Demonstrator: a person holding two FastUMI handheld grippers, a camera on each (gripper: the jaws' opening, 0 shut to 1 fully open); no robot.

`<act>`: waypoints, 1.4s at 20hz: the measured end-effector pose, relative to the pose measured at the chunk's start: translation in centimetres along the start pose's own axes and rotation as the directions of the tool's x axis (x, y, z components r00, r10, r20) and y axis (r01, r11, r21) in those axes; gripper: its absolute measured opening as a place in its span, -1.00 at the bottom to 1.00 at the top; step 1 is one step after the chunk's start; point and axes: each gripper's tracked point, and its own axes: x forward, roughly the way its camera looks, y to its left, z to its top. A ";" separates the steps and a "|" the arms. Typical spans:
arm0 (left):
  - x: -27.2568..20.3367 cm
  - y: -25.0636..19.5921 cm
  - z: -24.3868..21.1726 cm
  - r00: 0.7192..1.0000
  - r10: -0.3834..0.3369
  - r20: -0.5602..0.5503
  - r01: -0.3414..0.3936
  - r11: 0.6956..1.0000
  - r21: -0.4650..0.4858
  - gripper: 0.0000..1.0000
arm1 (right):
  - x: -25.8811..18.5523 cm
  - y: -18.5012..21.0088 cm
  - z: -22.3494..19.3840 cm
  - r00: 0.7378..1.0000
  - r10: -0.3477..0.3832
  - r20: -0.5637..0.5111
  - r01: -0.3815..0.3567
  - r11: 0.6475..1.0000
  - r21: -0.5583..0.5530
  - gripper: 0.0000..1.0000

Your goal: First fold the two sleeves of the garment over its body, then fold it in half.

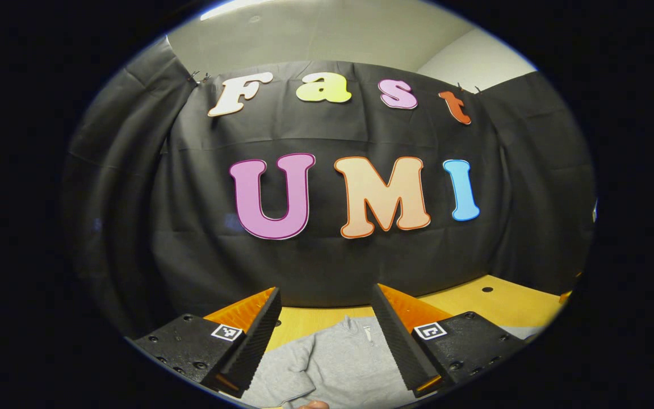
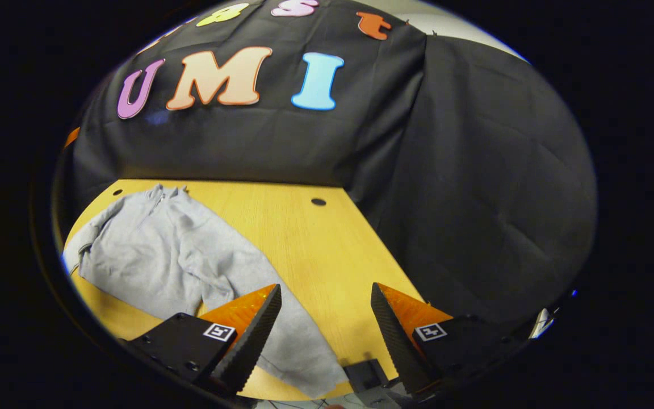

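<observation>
Left gripper view: your left gripper (image 1: 327, 318) hangs spread above the grey garment (image 1: 341, 363). Your right gripper (image 2: 327, 318) is spread too, over the table (image 2: 304, 244).

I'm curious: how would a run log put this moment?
left gripper open | right gripper open | grey garment flat on table, unfolded

This is a recording booth set up inside a plain room, not a home. Black cloth (image 1: 327, 267) is clipped up as walls on three sides around a pale wooden worktop (image 2: 304, 238) with round holes drilled in it. Above the cloth, bare off-white wall and ceiling (image 1: 332, 34) show.
</observation>
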 end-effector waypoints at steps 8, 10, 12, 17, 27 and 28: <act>0.2 -0.6 -0.3 1.000 0.005 -0.010 -0.005 0.999 0.033 0.87 | 2.5 -0.6 -9.8 0.959 0.029 -0.283 -0.015 0.999 0.049 0.99; 0.2 -0.5 -0.3 1.000 0.011 -0.015 -0.010 0.999 0.042 0.87 | 2.9 -0.4 -11.5 0.944 0.039 -0.327 -0.027 0.999 0.042 1.00; 0.3 -0.7 -0.3 1.000 0.013 -0.018 -0.012 0.999 0.051 0.87 | 3.1 0.0 -12.7 0.933 0.050 -0.356 -0.046 0.999 0.021 0.99; 0.6 -1.2 -0.4 1.000 0.009 -0.023 -0.008 0.998 0.064 0.87 | 3.4 1.0 -14.7 0.901 0.085 -0.426 -0.095 0.995 -0.001 0.99; 0.6 -0.7 -0.3 1.000 0.021 -0.023 -0.020 0.997 0.073 1.00 | 3.8 3.2 -15.1 0.865 0.135 -0.483 -0.170 0.985 -0.030 -0.51; 0.6 -0.5 -0.4 0.999 0.025 -0.022 -0.023 0.997 0.074 1.00 | 3.7 3.4 -15.1 0.863 0.142 -0.484 -0.176 0.984 -0.027 -0.67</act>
